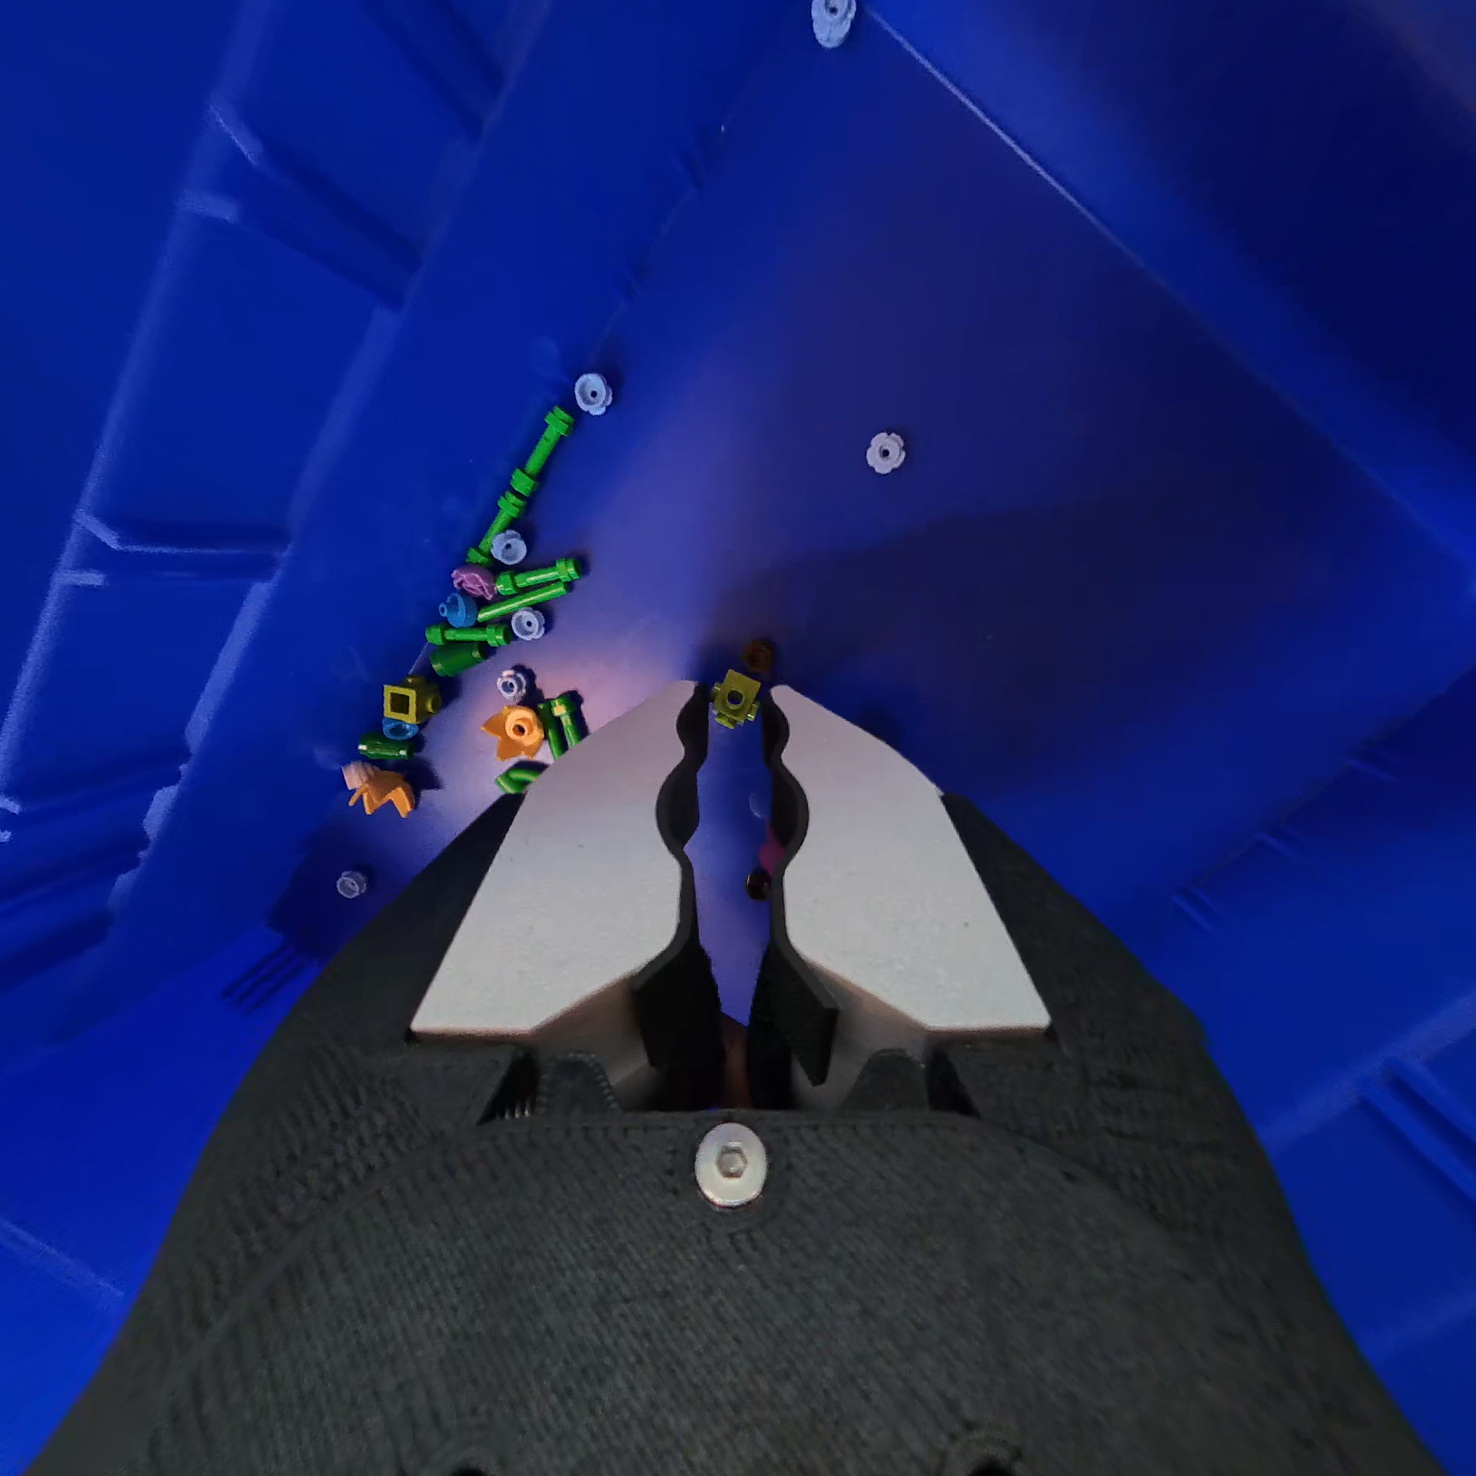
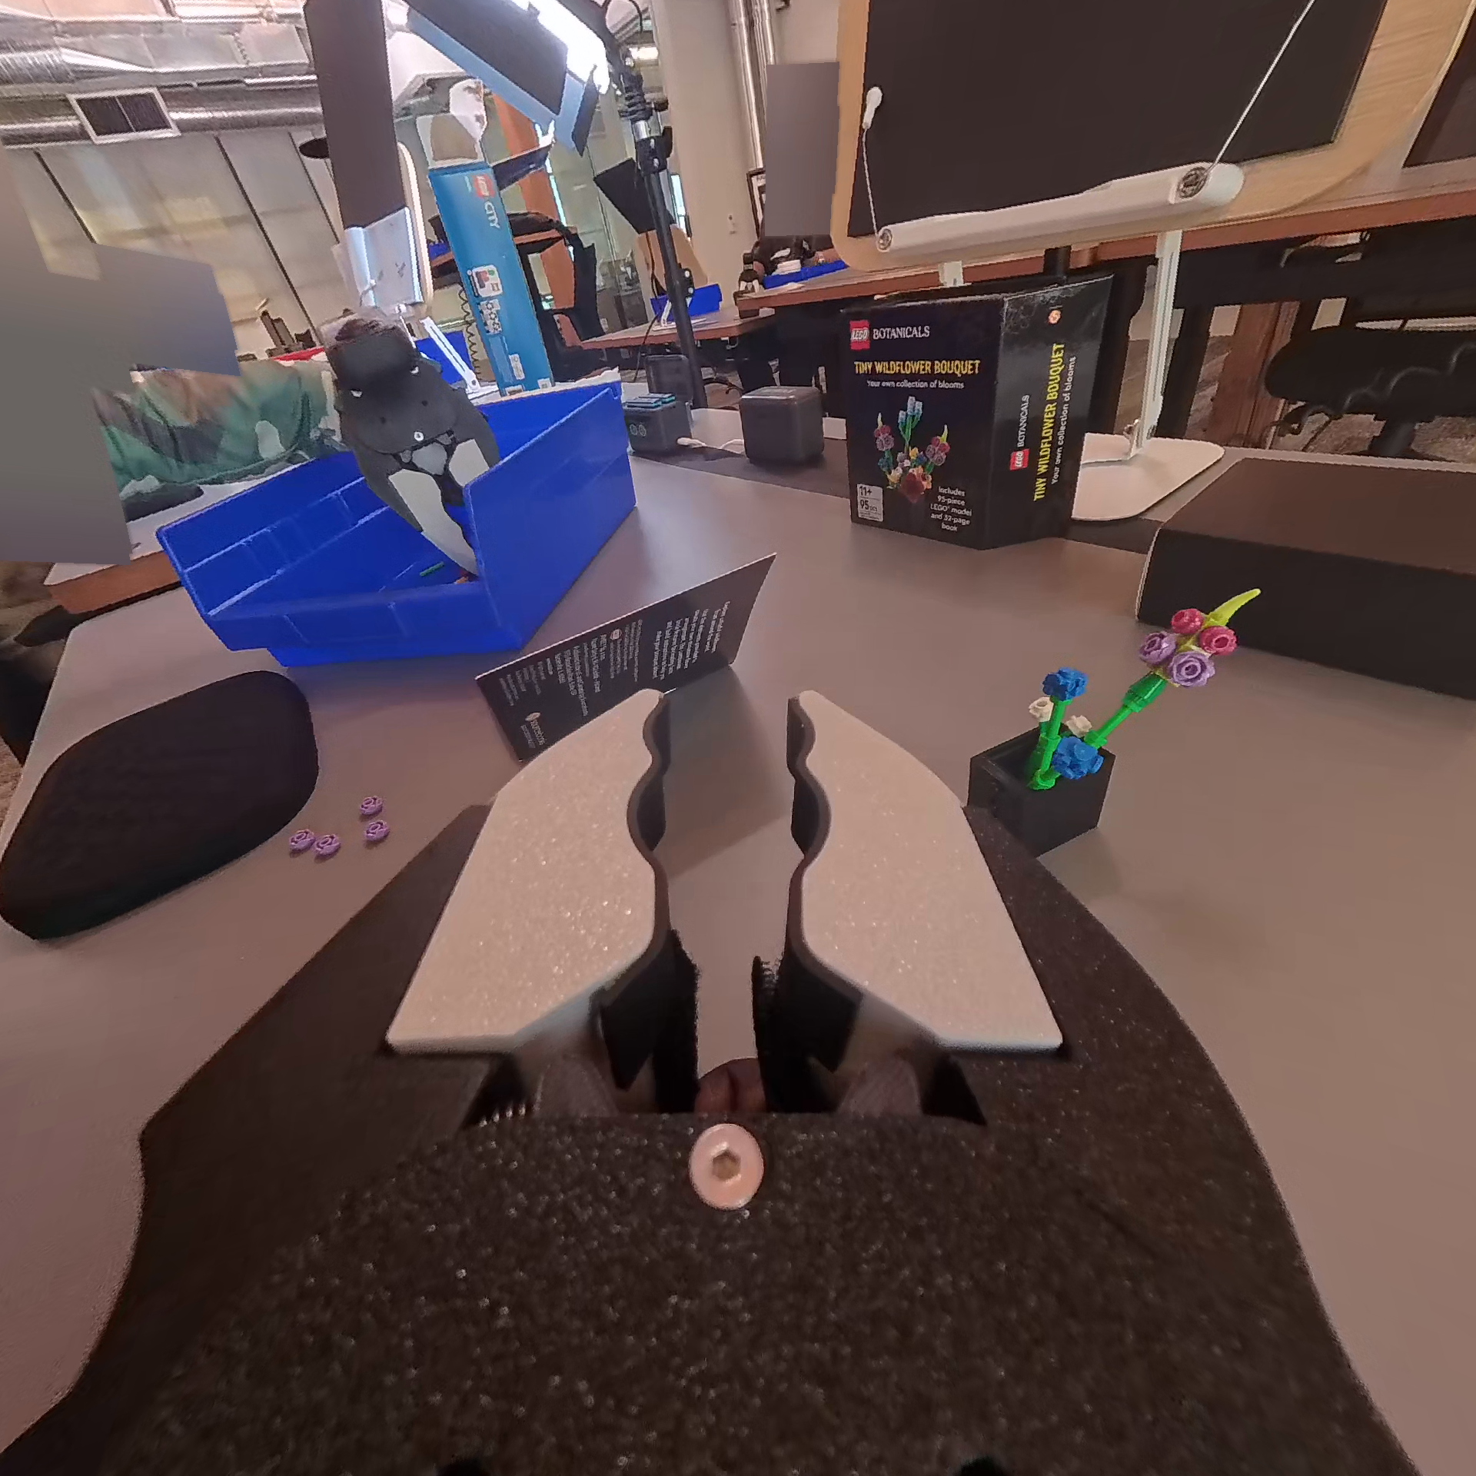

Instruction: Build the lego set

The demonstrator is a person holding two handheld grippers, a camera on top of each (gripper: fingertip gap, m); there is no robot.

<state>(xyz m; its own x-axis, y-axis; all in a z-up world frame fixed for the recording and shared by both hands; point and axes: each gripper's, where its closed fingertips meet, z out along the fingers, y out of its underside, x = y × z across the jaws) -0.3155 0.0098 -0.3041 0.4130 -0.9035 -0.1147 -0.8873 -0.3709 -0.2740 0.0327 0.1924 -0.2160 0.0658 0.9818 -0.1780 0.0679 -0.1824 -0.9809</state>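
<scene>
My left gripper (image 1: 735, 691) reaches down into a blue bin (image 1: 1038, 319). Its tips sit against the sides of a small yellow-green cube brick (image 1: 736, 699) on the bin floor. A dark brown stud (image 1: 759, 655) lies just beyond it. To the left lie green stems (image 1: 519, 495), an orange flower piece (image 1: 515, 731), a second yellow cube (image 1: 407, 701) and lavender round pieces (image 1: 885, 453). My right gripper (image 2: 725, 707) is open and empty over the grey table (image 2: 878, 639). A partly built bouquet (image 2: 1118, 703) stands in a black pot (image 2: 1038, 799) to its right.
In the right wrist view the blue bin (image 2: 551, 511) stands at far left with the left gripper (image 2: 459, 551) in it. A black booklet (image 2: 631, 655) lies ahead and several purple flower pieces (image 2: 327, 839) beside a black pad (image 2: 160, 799). The set's box (image 2: 958, 415) stands behind. About 40 cm separates my left fingertips from my right.
</scene>
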